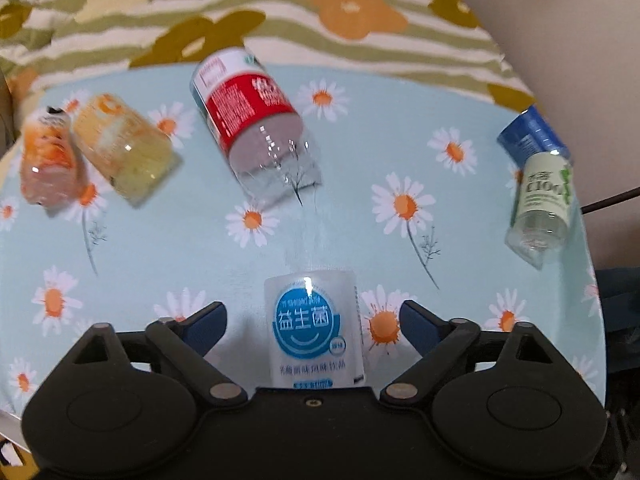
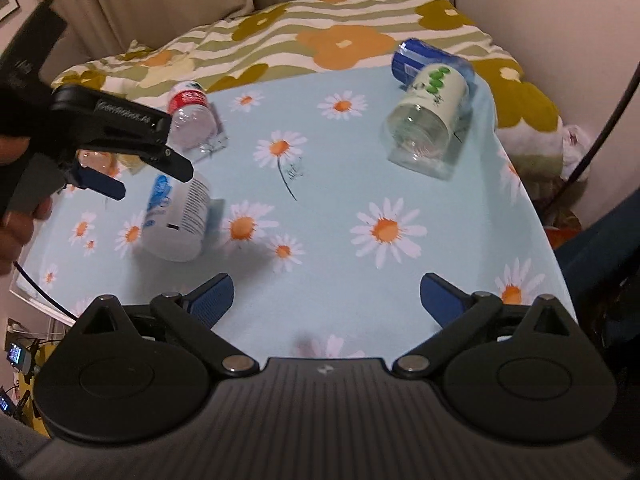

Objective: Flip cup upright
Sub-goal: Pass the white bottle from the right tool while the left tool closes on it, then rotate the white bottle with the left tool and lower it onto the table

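A white cup with a blue round label (image 1: pixel 316 332) sits on the daisy tablecloth (image 1: pixel 200 248), between the fingers of my left gripper (image 1: pixel 312 312). That gripper is open, and both pads stand clear of the cup's sides. From the right wrist view the same white cup (image 2: pixel 176 216) leans over on the cloth under the left gripper (image 2: pixel 152 182), which a hand holds. I cannot tell which end is its mouth. My right gripper (image 2: pixel 326 300) is open over bare cloth with nothing between its fingers.
A red-labelled clear cup (image 1: pixel 252 120) lies further back. A yellow cup (image 1: pixel 124 144) and an orange cup (image 1: pixel 48 164) are at the left. A green-labelled cup (image 2: pixel 428 120) and a blue cup (image 2: pixel 424 60) are at the right edge. A striped flowered blanket (image 2: pixel 344 12) lies beyond the table.
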A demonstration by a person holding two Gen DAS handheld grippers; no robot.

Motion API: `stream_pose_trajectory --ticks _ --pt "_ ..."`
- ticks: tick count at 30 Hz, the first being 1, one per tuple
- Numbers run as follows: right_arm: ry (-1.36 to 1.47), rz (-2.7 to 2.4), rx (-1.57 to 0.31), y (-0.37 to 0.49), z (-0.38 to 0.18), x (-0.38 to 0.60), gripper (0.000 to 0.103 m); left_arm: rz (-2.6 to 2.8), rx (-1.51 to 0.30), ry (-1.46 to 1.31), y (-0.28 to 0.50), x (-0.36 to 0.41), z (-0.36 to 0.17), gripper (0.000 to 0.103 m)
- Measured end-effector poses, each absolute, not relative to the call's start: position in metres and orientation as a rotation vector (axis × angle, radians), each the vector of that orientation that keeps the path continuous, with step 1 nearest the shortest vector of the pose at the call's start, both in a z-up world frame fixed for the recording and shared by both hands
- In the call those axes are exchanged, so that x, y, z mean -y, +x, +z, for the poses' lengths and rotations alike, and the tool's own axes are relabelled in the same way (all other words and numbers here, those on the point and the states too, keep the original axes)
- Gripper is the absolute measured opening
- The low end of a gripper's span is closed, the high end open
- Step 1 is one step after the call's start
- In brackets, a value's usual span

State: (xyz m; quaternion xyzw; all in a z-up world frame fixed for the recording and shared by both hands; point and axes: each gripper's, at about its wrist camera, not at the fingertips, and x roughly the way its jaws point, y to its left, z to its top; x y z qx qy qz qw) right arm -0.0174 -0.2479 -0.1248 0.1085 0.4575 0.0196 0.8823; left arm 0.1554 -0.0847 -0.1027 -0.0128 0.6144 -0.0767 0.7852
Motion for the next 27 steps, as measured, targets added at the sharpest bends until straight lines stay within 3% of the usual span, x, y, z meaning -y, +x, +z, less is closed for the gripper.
stream_pose_trajectory --ticks 5,11,22,27 --pt "0.265 0.042 -0.981 -0.01 -0.139 0.258 0.103 -0.142 -1.398 -0.03 0.17 0.09 -0.122 0.087" --pt "0.297 0.026 -0.972 0.006 -0.143 0.275 0.103 -0.125 -1.459 -0.055 0.181 0.093 -0.136 0.063" --pt "0.311 0.029 -0.944 0.016 -0.135 0.283 0.103 -0.154 -1.433 -0.101 0.177 0.091 -0.121 0.058" --pt "0.327 0.053 -0.908 0.014 -0.125 0.28 0.103 -0.211 -1.263 -0.079 0.156 0.089 -0.087 0.058"
